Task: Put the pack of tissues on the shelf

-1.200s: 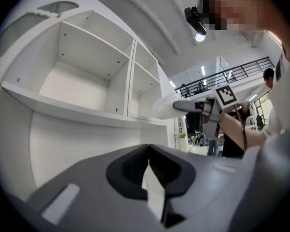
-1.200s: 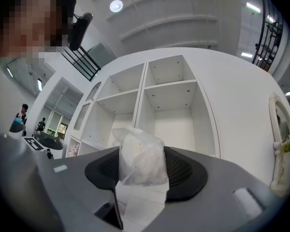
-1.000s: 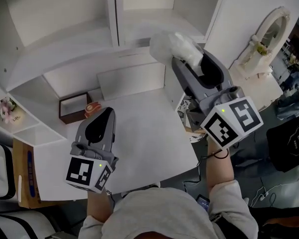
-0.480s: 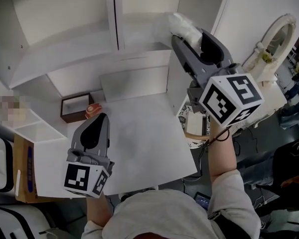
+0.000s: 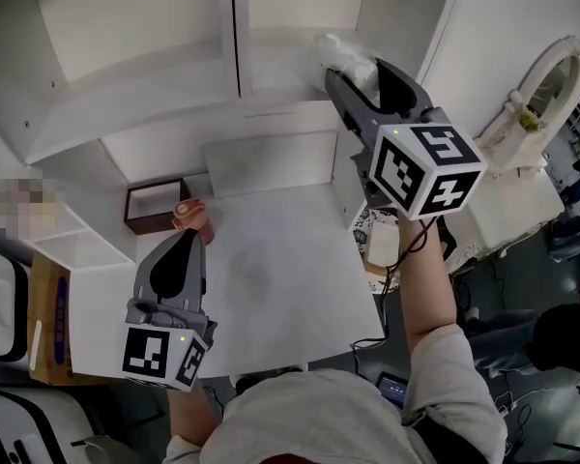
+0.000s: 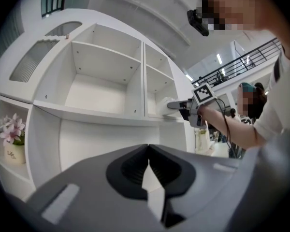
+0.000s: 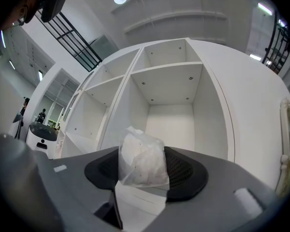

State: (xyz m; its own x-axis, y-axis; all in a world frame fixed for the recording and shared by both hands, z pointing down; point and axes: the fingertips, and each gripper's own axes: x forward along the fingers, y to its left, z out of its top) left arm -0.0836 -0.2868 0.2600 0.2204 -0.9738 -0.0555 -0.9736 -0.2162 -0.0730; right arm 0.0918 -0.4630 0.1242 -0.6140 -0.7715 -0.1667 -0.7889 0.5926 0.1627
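A white shelf unit (image 5: 135, 85) rises behind a pale counter (image 5: 290, 259), split into a wide left column and a narrow right one. The right tool (image 5: 356, 66) is clamped on the pack of tissues (image 7: 142, 161), a soft bundle in clear wrap. It holds the pack at the mouth of the narrow right-hand compartment (whether it touches the shelf board I cannot tell). The left tool (image 6: 148, 153) hangs over the counter, jaws pressed together and empty. A small wooden box (image 5: 153, 204) sits at the counter's back left.
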